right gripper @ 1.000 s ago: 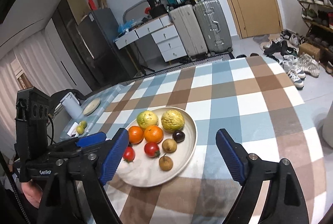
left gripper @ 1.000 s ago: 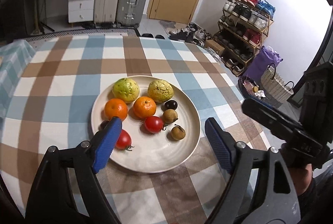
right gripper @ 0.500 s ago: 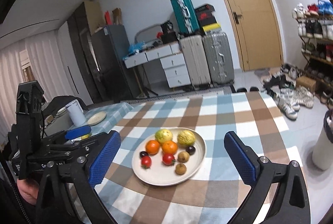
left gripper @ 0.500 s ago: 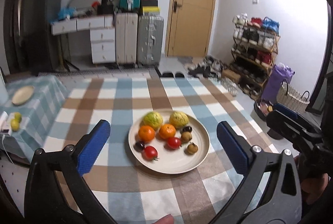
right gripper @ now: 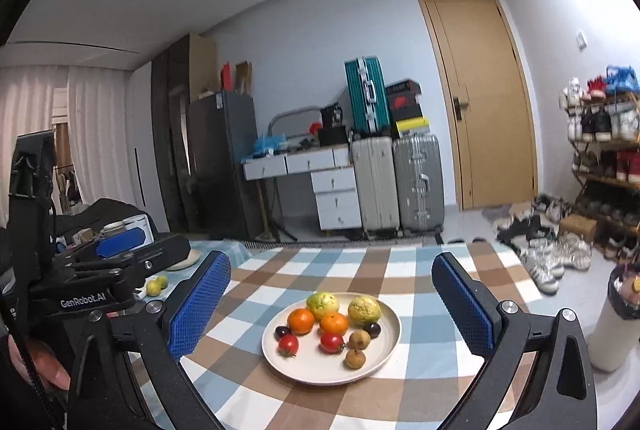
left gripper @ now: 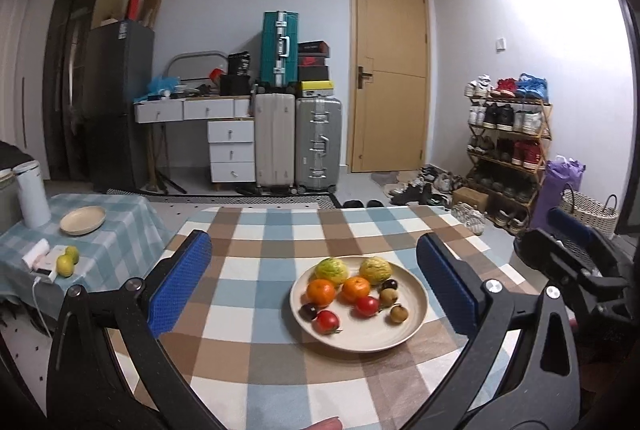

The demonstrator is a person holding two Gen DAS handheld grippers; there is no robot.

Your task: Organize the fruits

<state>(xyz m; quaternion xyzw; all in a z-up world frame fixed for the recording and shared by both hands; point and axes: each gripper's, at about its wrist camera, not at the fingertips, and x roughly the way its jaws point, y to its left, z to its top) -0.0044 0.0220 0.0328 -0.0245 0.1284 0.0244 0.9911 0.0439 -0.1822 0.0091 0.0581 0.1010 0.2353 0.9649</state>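
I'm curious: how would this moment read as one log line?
left gripper: open, empty | right gripper: open, empty | plate: fruit arranged

In the right wrist view, white lettering reading "GenRobot.AI" stands on the black body of the left gripper (right gripper: 120,244), at the left edge. A pale label on the dark fridge (left gripper: 120,30) and markings on the stacked shoe boxes (left gripper: 314,60) are too small to read.
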